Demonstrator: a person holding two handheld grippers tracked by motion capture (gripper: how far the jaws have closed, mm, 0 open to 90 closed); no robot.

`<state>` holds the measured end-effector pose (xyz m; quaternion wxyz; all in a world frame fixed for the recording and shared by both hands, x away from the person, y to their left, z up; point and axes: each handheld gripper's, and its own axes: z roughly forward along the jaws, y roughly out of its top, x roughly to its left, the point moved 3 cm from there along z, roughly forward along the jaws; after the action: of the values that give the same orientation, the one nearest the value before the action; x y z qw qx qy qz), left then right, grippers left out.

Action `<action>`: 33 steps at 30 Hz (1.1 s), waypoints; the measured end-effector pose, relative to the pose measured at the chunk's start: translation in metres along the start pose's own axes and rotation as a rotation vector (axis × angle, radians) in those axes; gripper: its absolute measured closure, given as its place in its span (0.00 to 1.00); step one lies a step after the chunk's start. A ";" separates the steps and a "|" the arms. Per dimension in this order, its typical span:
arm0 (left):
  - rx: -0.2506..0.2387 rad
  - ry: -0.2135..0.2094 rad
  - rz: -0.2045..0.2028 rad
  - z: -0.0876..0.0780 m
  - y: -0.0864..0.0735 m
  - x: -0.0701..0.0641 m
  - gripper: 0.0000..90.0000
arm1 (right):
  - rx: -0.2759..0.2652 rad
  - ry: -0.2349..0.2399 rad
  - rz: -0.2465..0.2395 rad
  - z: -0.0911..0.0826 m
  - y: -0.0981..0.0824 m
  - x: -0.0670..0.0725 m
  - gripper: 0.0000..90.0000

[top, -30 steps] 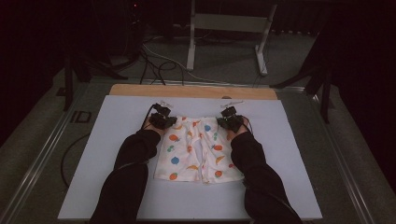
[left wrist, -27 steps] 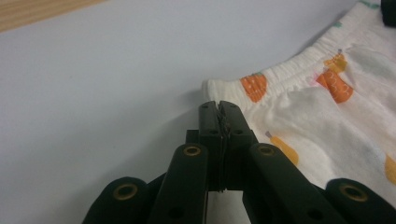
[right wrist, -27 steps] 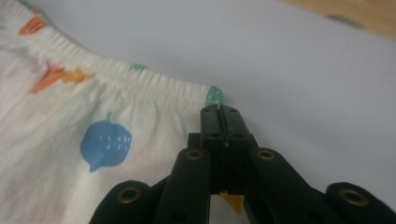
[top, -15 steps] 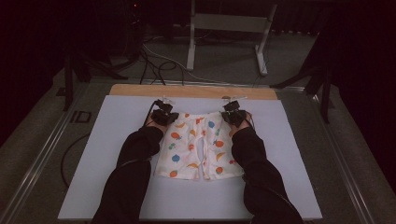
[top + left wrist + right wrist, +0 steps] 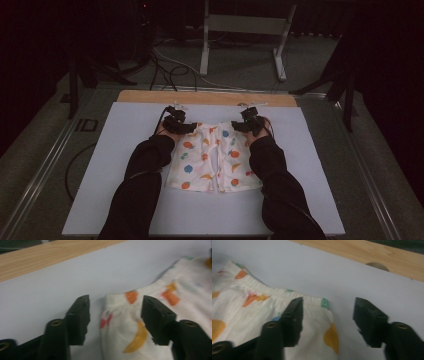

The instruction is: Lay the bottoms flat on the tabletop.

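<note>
Two tongs stand at the waistband corners of the patterned shorts, which lie flat on the pale desk. The left tongs and right tongs have just been opening; both stand wide, with a corner of the cloth between the jaws, unpressed.
</note>
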<state>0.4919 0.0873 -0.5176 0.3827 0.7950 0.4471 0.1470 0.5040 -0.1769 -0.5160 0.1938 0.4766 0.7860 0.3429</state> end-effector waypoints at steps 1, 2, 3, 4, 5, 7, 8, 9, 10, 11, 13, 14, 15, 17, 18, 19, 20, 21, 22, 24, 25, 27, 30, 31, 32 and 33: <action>-0.002 -0.020 0.001 -0.003 0.001 -0.002 0.36 | -0.007 0.032 -0.003 -0.004 -0.001 0.003 0.25; -0.002 -0.044 -0.001 -0.005 0.001 -0.003 0.34 | -0.010 0.044 -0.005 -0.004 -0.001 0.003 0.22; 0.000 -0.070 0.000 -0.008 0.002 -0.005 0.30 | -0.008 0.063 -0.004 -0.006 -0.001 0.005 0.17; -0.001 -0.116 0.014 -0.010 0.002 -0.007 0.23 | -0.004 0.077 -0.022 -0.007 -0.001 0.007 0.14; 0.003 -0.135 0.026 -0.013 0.003 -0.010 0.15 | -0.007 0.091 -0.033 -0.009 -0.001 0.009 0.14; 0.002 -0.157 0.043 -0.019 0.005 -0.014 0.06 | -0.022 0.091 -0.046 -0.013 0.001 0.012 0.14; 0.000 -0.170 0.046 -0.022 0.006 -0.015 0.00 | -0.027 0.107 -0.050 -0.015 0.001 0.014 0.13; -0.009 -0.181 0.045 -0.025 0.007 -0.016 0.00 | -0.029 0.112 -0.059 -0.017 0.002 0.015 0.13; -0.015 -0.192 0.051 -0.029 0.008 -0.017 0.00 | -0.030 0.117 -0.064 -0.018 0.003 0.016 0.13; -0.021 -0.200 0.058 -0.032 0.009 -0.018 0.00 | -0.029 0.128 -0.064 -0.020 0.004 0.017 0.13; -0.013 -0.212 0.073 -0.036 0.008 -0.020 0.00 | -0.038 0.135 -0.074 -0.023 0.005 0.020 0.13; -0.017 -0.219 0.077 -0.038 0.007 -0.021 0.00 | -0.036 0.139 -0.081 -0.024 0.005 0.022 0.13; -0.017 -0.228 0.082 -0.040 0.007 -0.021 0.00 | -0.036 0.137 -0.087 -0.025 0.005 0.023 0.13; -0.008 -0.246 0.091 -0.044 0.004 -0.022 0.00 | -0.029 0.148 -0.098 -0.027 0.005 0.025 0.12; -0.006 -0.249 0.097 -0.045 0.003 -0.022 0.00 | -0.030 0.156 -0.100 -0.028 0.005 0.027 0.12; -0.008 -0.258 0.097 -0.047 0.002 -0.022 0.00 | -0.029 0.163 -0.100 -0.029 0.004 0.028 0.12; -0.008 -0.266 0.094 -0.049 0.001 -0.022 0.00 | -0.026 0.167 -0.108 -0.030 0.004 0.028 0.12; -0.008 -0.273 0.093 -0.051 0.000 -0.022 0.00 | -0.025 0.169 -0.106 -0.032 0.004 0.030 0.12; -0.009 -0.279 0.096 -0.053 -0.001 -0.022 0.00 | -0.018 0.186 -0.114 -0.034 0.004 0.030 0.12; -0.013 -0.291 0.099 -0.058 -0.004 -0.022 0.00 | -0.018 0.192 -0.117 -0.035 0.003 0.032 0.12; -0.014 -0.290 0.108 -0.062 -0.005 -0.022 0.00 | -0.020 0.215 -0.124 -0.040 0.002 0.034 0.12; -0.002 -0.303 0.121 -0.067 -0.009 -0.023 0.00 | -0.023 0.223 -0.144 -0.045 0.000 0.039 0.12; 0.012 -0.322 0.143 -0.075 -0.015 -0.027 0.00 | -0.029 0.247 -0.153 -0.052 -0.004 0.045 0.12; 0.013 -0.325 0.152 -0.078 -0.018 -0.028 0.00 | -0.035 0.253 -0.161 -0.054 -0.006 0.047 0.12; 0.018 -0.329 0.159 -0.080 -0.021 -0.029 0.00 | -0.031 0.253 -0.170 -0.056 -0.008 0.050 0.12; 0.013 -0.337 0.158 -0.082 -0.023 -0.030 0.00 | -0.036 0.257 -0.177 -0.058 -0.011 0.052 0.12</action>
<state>0.4140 0.1094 -0.4772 0.4340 0.8436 0.3137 0.0384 0.4361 -0.1547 -0.4826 0.1294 0.3542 0.8369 0.3967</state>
